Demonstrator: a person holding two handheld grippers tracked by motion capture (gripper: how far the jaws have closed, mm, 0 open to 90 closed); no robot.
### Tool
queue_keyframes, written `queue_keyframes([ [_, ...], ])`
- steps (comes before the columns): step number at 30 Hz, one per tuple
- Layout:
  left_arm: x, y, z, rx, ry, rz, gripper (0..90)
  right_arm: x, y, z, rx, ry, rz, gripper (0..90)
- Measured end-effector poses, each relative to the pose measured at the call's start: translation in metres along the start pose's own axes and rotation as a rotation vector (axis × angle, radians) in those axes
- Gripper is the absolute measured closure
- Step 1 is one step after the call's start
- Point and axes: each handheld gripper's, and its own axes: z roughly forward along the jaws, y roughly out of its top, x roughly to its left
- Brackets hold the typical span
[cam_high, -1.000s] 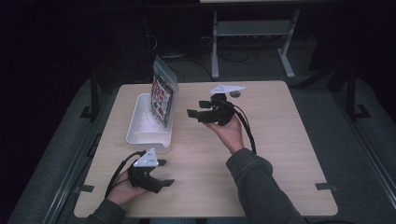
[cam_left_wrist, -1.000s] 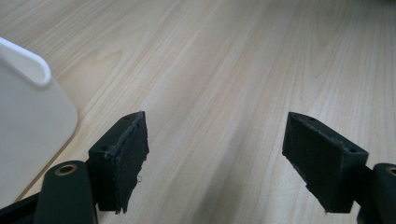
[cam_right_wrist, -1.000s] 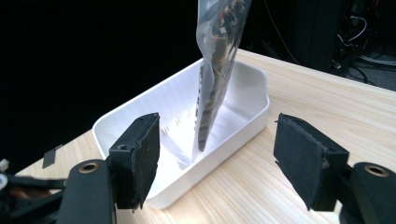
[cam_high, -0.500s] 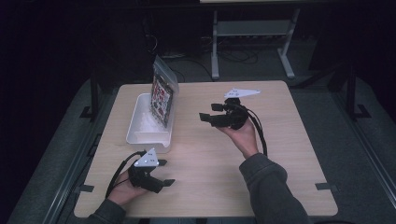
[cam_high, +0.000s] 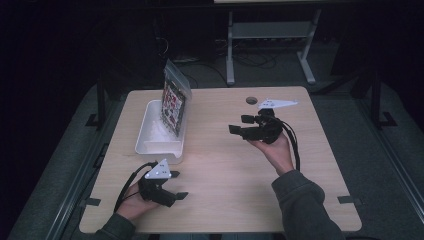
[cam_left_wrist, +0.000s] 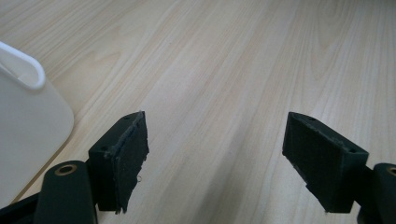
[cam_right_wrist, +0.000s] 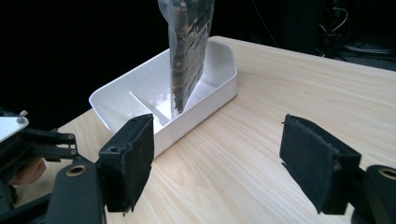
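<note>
Both hand-held grippers released and empty beside the white tray.

The left hand-held gripper (cam_high: 176, 186), jaws spread wide, sits just in front of the white tray (cam_high: 148, 136), gripping nothing; the right hand-held gripper (cam_high: 241, 124), equally wide and empty, hovers to the tray's right. A clear printed bag (cam_high: 173, 103) stands upright in the tray on the pale wood surface (cam_high: 220, 170); behind it, dark floor and a metal stand (cam_high: 270, 35).

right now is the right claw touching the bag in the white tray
Apart. The right gripper view shows the right claw open, with bare table between it and the bag standing in the white tray. The high view shows the same gap.
</note>
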Motion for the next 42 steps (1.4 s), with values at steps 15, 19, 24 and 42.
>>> queue_keyframes([
  [15, 0.0, 0.001, 0.001, 0.0, -0.001, -0.003, 21.8, -0.014, -0.02, -0.028, 0.015, -0.021, 0.025, 24.7],
  [19, 0.0, 0.001, 0.001, 0.002, 0.001, -0.003, 21.8, -0.017, -0.024, -0.035, 0.016, -0.03, 0.032, 24.8],
  [24, 0.001, 0.001, 0.0, -0.001, 0.002, -0.003, 21.8, -0.021, -0.034, -0.043, 0.027, -0.035, 0.047, 25.0],
  [42, 0.001, 0.002, 0.0, -0.001, 0.008, -0.005, 21.1, -0.034, -0.063, -0.073, 0.043, -0.071, 0.092, 24.9],
])
